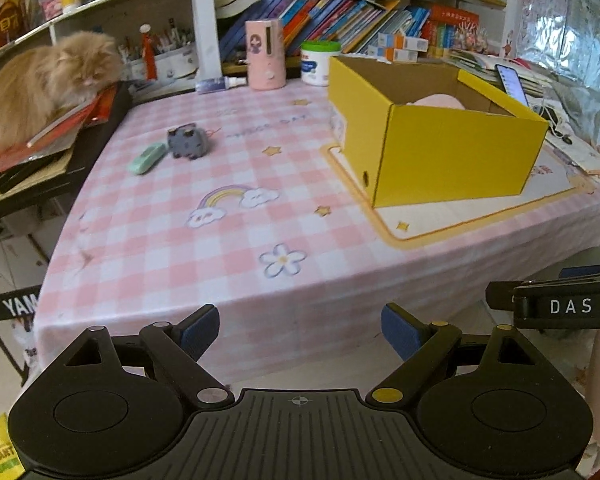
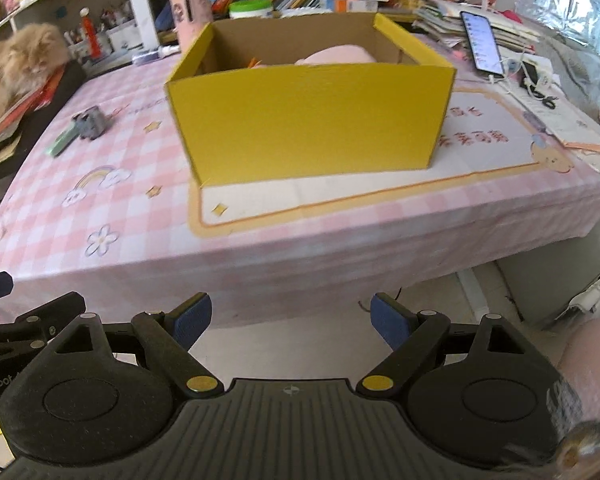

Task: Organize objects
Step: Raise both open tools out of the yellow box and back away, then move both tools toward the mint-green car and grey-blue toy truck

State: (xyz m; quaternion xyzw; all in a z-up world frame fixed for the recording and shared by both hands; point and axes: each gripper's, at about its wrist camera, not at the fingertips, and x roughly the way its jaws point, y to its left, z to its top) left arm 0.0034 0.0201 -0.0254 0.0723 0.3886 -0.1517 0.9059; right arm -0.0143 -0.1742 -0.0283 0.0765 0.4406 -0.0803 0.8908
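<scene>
Both the left gripper [image 1: 300, 330] and right gripper [image 2: 291, 320] hang empty, jaws apart, off the counter's [image 1: 220, 280] near edge. A yellow box [image 2: 308, 120] sits toward its right edge; a grey toy [image 1: 189, 142] and green case [image 1: 146, 159] lie near its left edge.

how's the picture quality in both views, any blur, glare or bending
Left wrist view: fisheye bends the shelves and table edge; the grey toy looks slightly soft. Right wrist view: the yellow box is fairly sharp, with bright glare off the foil at top right.

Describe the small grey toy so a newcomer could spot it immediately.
On the pink checked tablecloth, look left of the open yellow cardboard box, toward the fluffy orange cat. The small grey plush toy touches a flat mint-green bar; it is the rounded, darker one.
</scene>
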